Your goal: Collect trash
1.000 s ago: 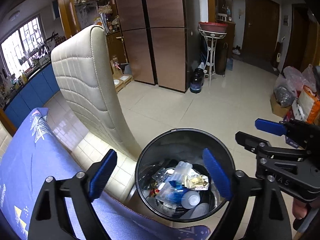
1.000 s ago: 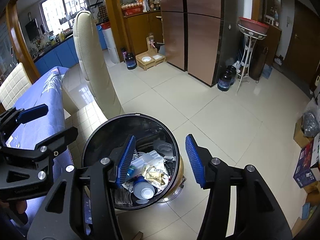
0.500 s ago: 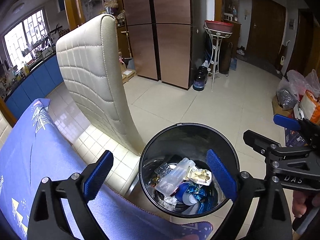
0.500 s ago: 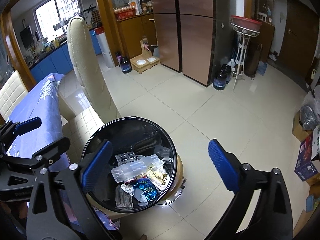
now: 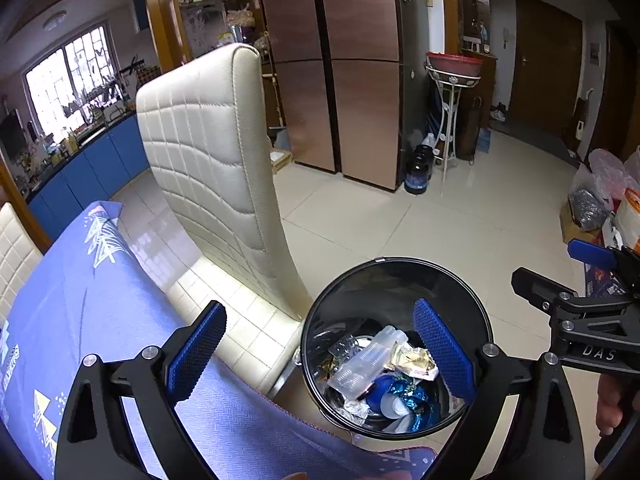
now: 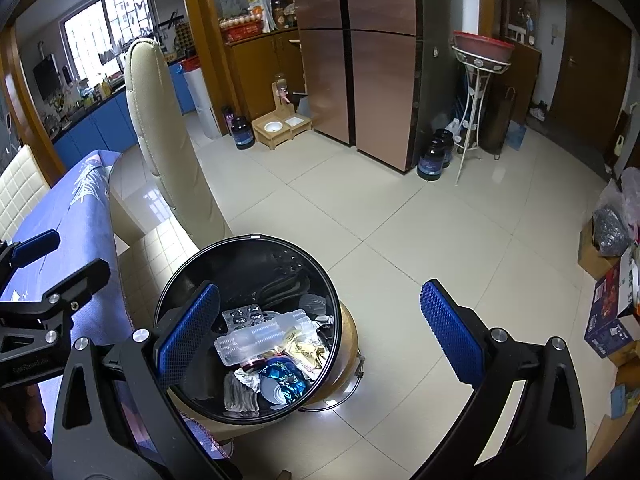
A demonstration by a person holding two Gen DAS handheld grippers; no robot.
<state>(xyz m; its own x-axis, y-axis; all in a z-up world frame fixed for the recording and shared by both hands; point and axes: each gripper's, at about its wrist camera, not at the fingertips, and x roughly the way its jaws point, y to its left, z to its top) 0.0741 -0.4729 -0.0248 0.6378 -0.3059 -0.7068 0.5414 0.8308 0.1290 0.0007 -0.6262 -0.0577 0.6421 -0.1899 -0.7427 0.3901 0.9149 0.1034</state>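
Both claws hang above a black trash bin that stands on the tiled floor beside a cream quilted chair and the edge of a surface with a blue cloth. The left claw stands wide and empty, and the right claw has just been opening, nothing between its blue pads. The trash lies in the bin: a clear plastic bottle, a gold wrapper and blue foil.
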